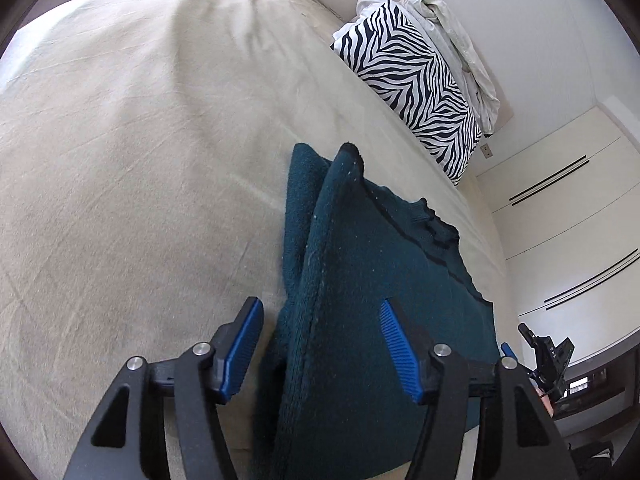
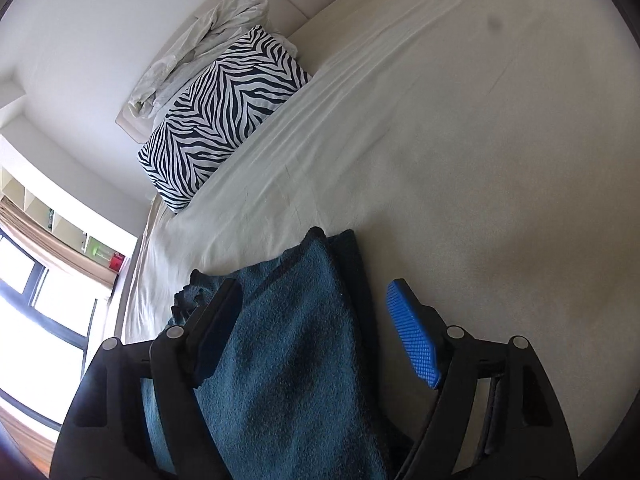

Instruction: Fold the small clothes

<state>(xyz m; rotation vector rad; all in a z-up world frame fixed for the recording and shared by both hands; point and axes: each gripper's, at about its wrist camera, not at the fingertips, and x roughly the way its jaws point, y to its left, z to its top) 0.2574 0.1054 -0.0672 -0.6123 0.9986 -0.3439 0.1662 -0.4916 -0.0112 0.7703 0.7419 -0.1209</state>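
- The bed (image 1: 120,140) took up nearly everything in both views, covered in a plain cream sheet with a few soft creases.
- Up at the head end there was a zebra-print pillow (image 1: 412,80) lying on the sheet, with a crumpled pale sheet (image 1: 452,36) bunched up behind it against the headboard.
- Off to the side in my left camera I could see white wardrobe doors (image 1: 568,208) with dark slot handles; my right camera caught a bright window (image 2: 36,320) with a curtain.
- The dark teal knitted garment (image 1: 360,300) was lying on the bed near the edge closest to me, already folded over itself into a long strip with a layer peeking out underneath.
- My left gripper (image 1: 320,344) was spread apart, blue pads on either side of the folded edge; the cloth ran up between them but neither pad looked pressed onto it, so I'd call it let go.
- My right gripper (image 2: 316,332) was the same deal: jaws wide, the teal garment (image 2: 288,340) lying between them, right pad clearly off the fabric over bare sheet, left pad just resting beside the cloth.
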